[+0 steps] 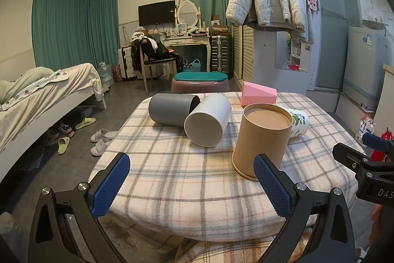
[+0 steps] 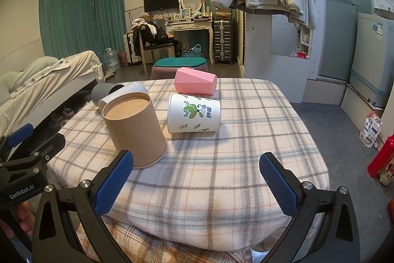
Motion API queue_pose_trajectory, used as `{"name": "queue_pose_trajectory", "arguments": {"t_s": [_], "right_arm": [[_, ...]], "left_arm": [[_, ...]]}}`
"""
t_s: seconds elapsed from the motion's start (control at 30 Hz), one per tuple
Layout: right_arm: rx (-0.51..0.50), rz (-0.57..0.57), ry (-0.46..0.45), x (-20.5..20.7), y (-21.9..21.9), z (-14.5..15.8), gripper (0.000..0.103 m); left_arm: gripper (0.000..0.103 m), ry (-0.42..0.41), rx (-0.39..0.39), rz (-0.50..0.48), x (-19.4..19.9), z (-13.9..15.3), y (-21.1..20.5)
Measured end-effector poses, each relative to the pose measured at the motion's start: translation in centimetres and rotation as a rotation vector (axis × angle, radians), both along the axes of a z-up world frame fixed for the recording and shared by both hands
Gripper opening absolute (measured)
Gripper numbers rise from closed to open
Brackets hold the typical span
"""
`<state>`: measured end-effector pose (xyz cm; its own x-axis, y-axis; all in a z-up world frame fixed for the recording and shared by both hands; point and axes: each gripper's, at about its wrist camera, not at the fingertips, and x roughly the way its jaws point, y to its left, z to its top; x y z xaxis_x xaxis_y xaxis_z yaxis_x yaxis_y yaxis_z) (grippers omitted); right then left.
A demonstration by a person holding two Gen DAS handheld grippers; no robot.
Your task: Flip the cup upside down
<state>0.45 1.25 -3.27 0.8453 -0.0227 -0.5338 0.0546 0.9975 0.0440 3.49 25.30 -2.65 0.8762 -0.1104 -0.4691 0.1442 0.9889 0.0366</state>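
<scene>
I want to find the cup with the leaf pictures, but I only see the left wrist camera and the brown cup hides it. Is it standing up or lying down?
Observer: In the right wrist view the printed cup stands on the checked cloth. It is beside the brown cup, with a gap between them.
Child: Is the right gripper holding anything?
Observer: No. The right gripper is open, and only cloth shows between its fingers.

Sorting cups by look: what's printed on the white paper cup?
Green leaf-and-swirl design on the white paper cup, clearest in the right wrist view.
</scene>
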Motion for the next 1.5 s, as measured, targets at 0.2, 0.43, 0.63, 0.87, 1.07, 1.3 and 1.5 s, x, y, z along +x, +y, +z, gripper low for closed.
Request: {"name": "queue_pose_trajectory", "arguments": {"t_s": [0.2, 0.43, 0.63, 0.87, 1.07, 1.3, 1.5], "right_arm": [[0.000, 0.000, 0.005, 0.01, 0.14, -0.07, 0.103], [0.000, 0.002, 0.009, 0.14, 0.25, -0.12, 0.103], [0.001, 0.001, 0.011, 0.15, 0.26, -0.15, 0.103], [0.005, 0.004, 0.015, 0.19, 0.18, -0.43, 0.103], [0.005, 0.003, 0.018, 0.21, 0.21, -0.59, 0.103], [0.003, 0.004, 0.019, 0.27, 0.17, -0.64, 0.103], [0.004, 0.004, 0.017, 0.27, 0.17, -0.58, 0.103]], "left_arm": [[0.103, 0.001, -0.004, 0.004, -0.07, -0.06, 0.29], [0.103, 0.000, -0.004, 0.010, -0.18, -0.06, 0.45], [0.103, 0.002, -0.004, 0.011, -0.21, -0.05, 0.46], [0.103, 0.001, -0.001, 0.008, -0.25, -0.05, 0.33], [0.103, 0.001, 0.001, 0.007, -0.32, -0.07, 0.20], [0.103, 0.001, 0.002, 0.007, -0.34, -0.08, 0.19], [0.103, -0.021, 0.018, 0.014, -0.50, 0.09, 0.07]]}}
